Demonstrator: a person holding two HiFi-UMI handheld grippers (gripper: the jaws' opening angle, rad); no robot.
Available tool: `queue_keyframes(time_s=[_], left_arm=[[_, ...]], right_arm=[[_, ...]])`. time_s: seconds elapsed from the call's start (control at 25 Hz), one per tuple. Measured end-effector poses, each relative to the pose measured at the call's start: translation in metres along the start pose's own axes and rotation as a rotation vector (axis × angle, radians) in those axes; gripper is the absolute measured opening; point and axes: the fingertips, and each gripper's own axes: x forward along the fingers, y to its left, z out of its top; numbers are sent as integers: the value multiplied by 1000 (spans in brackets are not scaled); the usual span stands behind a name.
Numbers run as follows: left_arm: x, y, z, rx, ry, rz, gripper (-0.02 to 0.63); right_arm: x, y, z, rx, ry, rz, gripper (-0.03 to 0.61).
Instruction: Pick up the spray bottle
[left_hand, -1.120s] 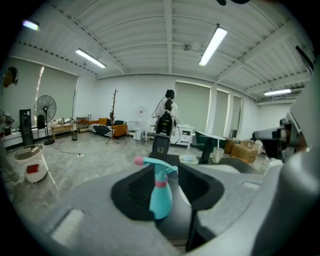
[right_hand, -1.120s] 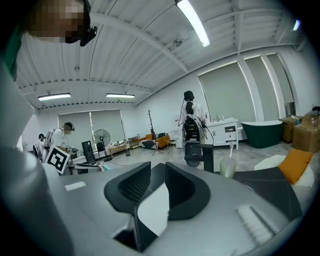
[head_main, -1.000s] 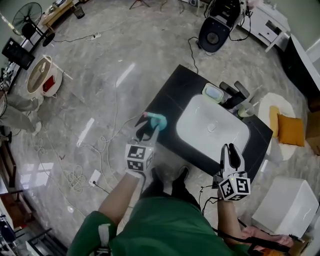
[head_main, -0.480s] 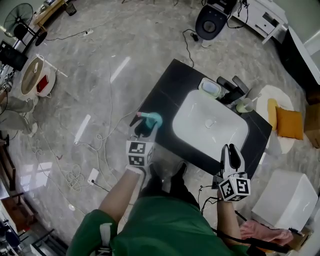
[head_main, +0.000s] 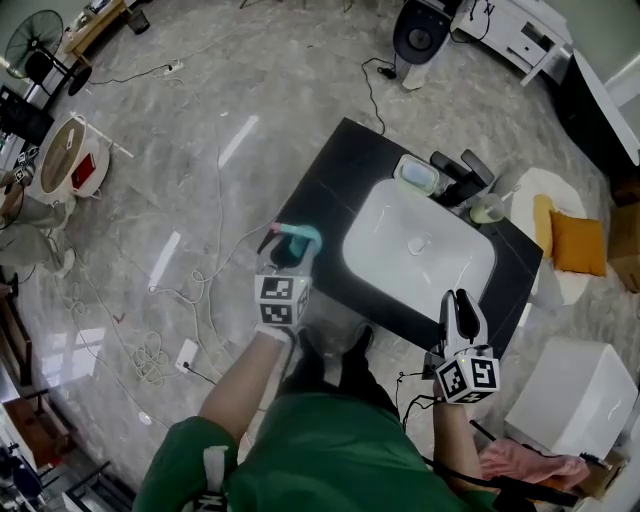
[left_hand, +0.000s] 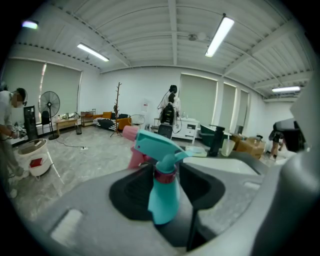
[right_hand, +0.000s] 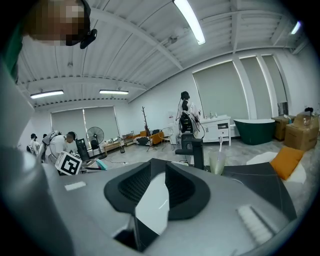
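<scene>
The spray bottle (head_main: 301, 237) is teal with a pink nozzle tip. It hangs off the left front corner of the black counter (head_main: 331, 188). My left gripper (head_main: 289, 254) is shut on the bottle's neck, just below a dark red collar. In the left gripper view the bottle (left_hand: 163, 195) stands upright between the jaws of the left gripper (left_hand: 167, 174), with its trigger head above them. My right gripper (head_main: 461, 306) hovers at the counter's near right edge. In the right gripper view the right gripper (right_hand: 156, 187) is open by a narrow gap and holds nothing.
A white sink (head_main: 398, 262) is set in the counter. Behind it are a lidded soap box (head_main: 415, 176), a black faucet (head_main: 458, 187) and a cup with a toothbrush (head_main: 487, 209). Cables (head_main: 196, 300) trail over the floor at the left. A white box (head_main: 568, 396) stands at the right.
My left gripper has drifted slightly left with the spray bottle still held in it. My right gripper has kept its place.
</scene>
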Motion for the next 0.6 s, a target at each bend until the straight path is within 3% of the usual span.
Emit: queue_keyframes(time_s=[0.08, 0.6], left_arm=[[0, 1, 1, -5, -4, 5, 135], [-24, -2, 30, -16, -51, -2, 129]], right_arm=[[-3, 1, 1, 0, -2, 0, 91], [-17, 13, 13, -1, -26, 18, 91]])
